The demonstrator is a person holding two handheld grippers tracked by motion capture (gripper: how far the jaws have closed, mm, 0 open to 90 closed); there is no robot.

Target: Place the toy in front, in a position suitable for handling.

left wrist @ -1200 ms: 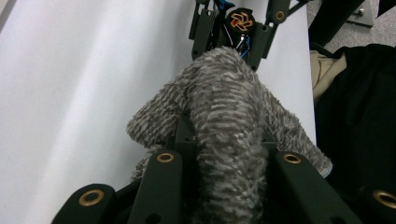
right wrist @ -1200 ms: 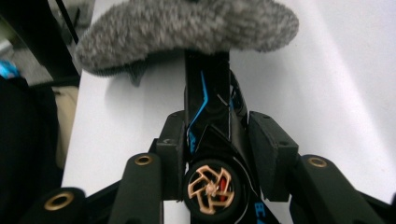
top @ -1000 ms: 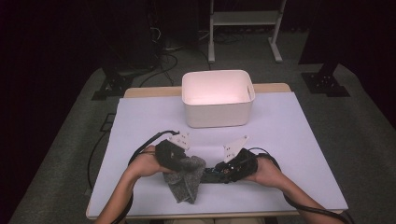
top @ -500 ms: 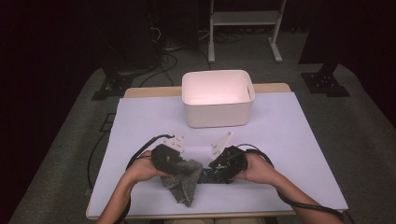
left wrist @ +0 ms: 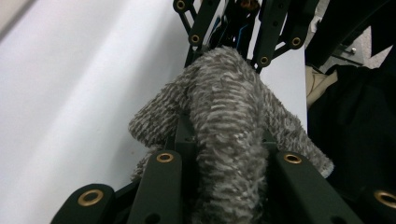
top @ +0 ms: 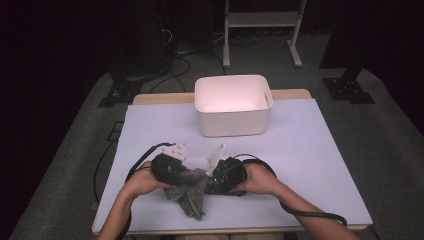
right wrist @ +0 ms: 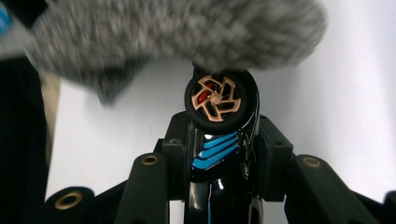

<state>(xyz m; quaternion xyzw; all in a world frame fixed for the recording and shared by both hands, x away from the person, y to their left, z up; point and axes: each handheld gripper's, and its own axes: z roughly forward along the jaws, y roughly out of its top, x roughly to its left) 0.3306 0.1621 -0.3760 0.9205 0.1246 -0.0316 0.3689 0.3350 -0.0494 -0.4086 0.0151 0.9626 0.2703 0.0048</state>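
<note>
Gripping a grey fuzzy cloth [left wrist: 224, 126] near the table's front edge, the left gripper [top: 167, 167] hides its fingertips; the right gripper [top: 227, 176], just closing, clamps a black toy car [right wrist: 219, 140], mostly covered.

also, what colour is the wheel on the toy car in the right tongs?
Copper-orange spokes with a red hub on the glossy black toy car; right gripper view shows it best.
</note>
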